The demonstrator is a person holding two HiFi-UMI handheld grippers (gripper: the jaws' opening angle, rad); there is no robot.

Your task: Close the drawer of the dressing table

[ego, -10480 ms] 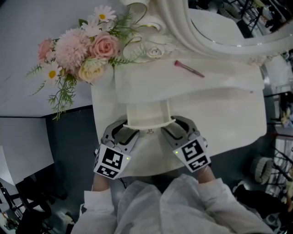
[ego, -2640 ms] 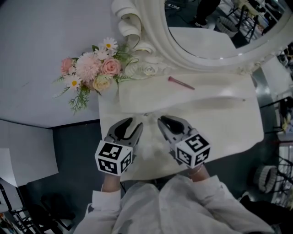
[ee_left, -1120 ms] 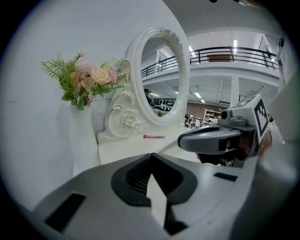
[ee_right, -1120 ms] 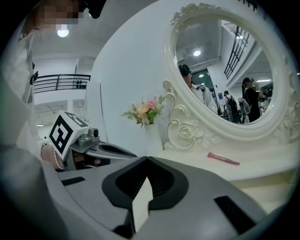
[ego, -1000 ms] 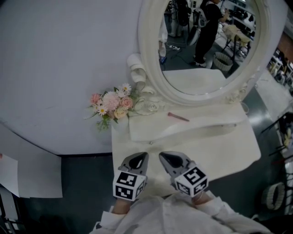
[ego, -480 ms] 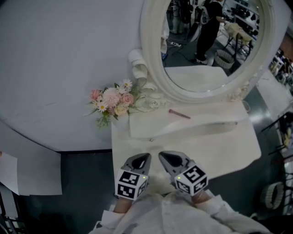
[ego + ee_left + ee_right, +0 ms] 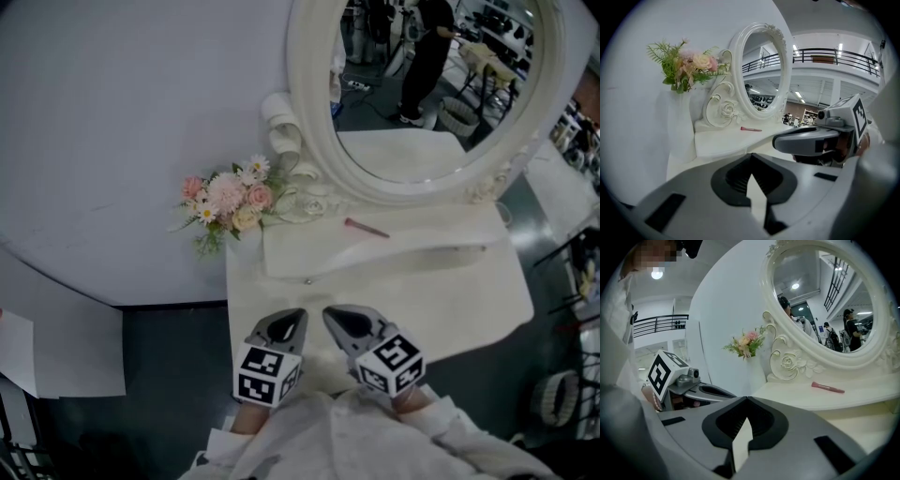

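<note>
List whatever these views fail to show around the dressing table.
- Whether the drawer sits flush: its seam is too small and pale in every view.
- What the pink stick is: too small in all views.
- The mirror top: cut off by the head view's upper edge.
- The hands, head view: mostly hidden under the marker cubes of the left gripper and right gripper.

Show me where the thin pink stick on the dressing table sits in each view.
Head view: pink stick just above centre, below the mirror.
Left gripper view: pink stick near centre, small, at the mirror's foot.
Right gripper view: pink stick right of centre, under the mirror.
Shared landmark: the flowers, left of the stick in every view.
</note>
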